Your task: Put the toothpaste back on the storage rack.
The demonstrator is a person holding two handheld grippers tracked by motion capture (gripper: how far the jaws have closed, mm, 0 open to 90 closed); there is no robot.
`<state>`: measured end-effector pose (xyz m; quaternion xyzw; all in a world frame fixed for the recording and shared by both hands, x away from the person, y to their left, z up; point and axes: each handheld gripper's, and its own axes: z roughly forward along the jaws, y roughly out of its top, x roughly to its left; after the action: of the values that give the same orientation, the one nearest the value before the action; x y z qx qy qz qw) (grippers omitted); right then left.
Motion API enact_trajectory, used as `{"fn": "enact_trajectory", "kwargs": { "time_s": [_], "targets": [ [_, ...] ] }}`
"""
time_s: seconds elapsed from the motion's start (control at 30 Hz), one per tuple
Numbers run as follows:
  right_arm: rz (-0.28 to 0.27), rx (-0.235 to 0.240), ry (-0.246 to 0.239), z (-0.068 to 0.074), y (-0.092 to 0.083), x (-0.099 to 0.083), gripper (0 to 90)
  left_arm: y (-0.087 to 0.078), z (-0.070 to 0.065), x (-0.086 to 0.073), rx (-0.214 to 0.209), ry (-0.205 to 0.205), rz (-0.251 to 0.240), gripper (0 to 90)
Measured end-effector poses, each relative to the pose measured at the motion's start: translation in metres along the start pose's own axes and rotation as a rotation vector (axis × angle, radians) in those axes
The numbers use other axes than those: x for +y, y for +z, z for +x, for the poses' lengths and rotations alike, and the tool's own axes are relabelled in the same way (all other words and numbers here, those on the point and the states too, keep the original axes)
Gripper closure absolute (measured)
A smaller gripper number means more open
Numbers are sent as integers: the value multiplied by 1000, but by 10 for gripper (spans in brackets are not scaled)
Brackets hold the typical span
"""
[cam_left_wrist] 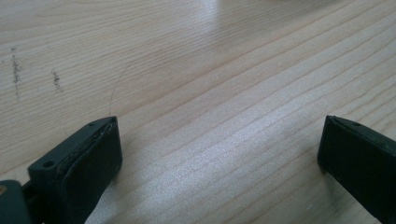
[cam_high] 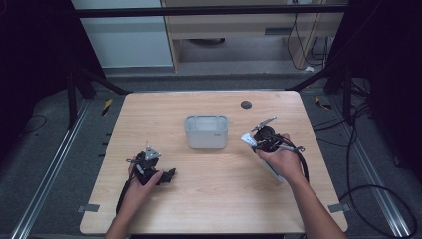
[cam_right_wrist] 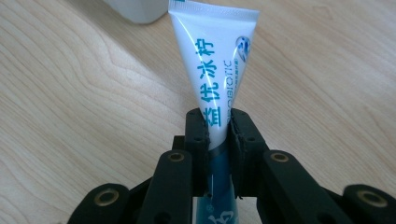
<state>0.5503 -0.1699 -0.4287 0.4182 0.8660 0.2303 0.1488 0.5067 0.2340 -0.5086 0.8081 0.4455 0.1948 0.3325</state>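
Observation:
A white toothpaste tube (cam_right_wrist: 212, 60) with blue lettering is clamped between the black jaws of my right gripper (cam_right_wrist: 219, 127), its flat crimped end pointing away from me. From above, the right gripper (cam_high: 263, 140) is held over the right half of the table, with the tube (cam_high: 249, 140) slanting through it above the wood. Low at the left front of the table, my left gripper (cam_high: 168, 176) stands open. In its own view the left gripper (cam_left_wrist: 219, 140) has only bare wood between its two wide-apart pads (cam_left_wrist: 93, 163).
A pale grey rectangular container (cam_high: 206, 131) stands open-topped at the table's middle, left of the tube; its corner (cam_right_wrist: 135, 9) shows beyond the tube. A small dark round spot (cam_high: 246, 104) sits near the back edge. The wooden table (cam_high: 209, 199) ends at dark floor with cables.

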Motion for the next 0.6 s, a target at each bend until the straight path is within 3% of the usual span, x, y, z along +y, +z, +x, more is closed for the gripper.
{"fn": "enact_trajectory", "kwargs": {
  "time_s": [0.33,0.6],
  "targets": [
    [-83,2,27,-3,-23,8,791,0,0,0,0,0,0,0],
    [-179,1,35,7,-36,15,791,0,0,0,0,0,0,0]
  ]
}}
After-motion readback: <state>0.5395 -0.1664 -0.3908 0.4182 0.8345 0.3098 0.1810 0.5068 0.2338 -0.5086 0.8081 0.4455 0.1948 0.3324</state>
